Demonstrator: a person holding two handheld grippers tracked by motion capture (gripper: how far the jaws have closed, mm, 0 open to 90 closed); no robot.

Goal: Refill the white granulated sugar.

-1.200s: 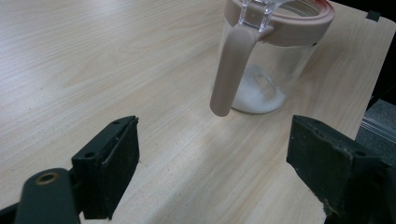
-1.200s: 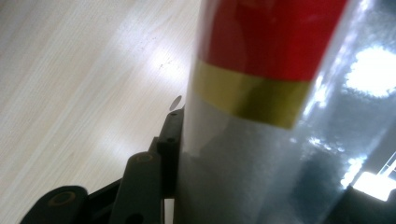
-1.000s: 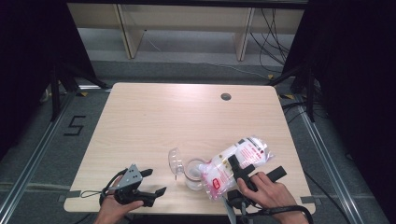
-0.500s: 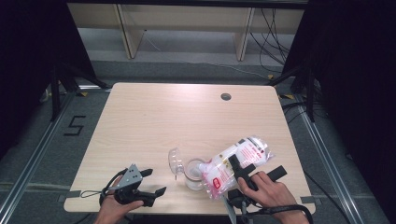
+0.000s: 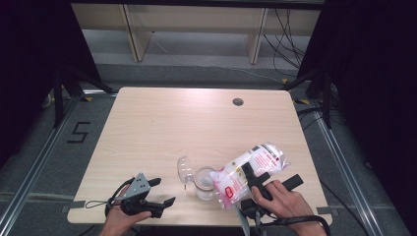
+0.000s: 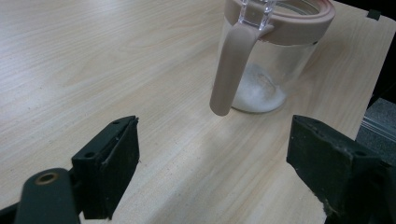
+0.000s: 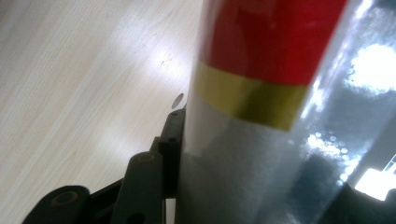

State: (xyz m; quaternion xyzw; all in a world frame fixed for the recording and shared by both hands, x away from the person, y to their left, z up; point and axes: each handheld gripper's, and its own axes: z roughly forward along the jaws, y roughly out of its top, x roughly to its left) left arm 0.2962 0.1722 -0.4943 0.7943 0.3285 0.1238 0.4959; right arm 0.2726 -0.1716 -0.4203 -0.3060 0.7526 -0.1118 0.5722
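we tilt the bag (image 5: 251, 169), clamped in our right gripper (image 5: 253, 179), over the jar (image 5: 204, 181) to pour; left gripper (image 5: 164, 192) waits open.

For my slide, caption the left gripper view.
Open left tool faces a glass jar holding a little white powder on the wooden table.
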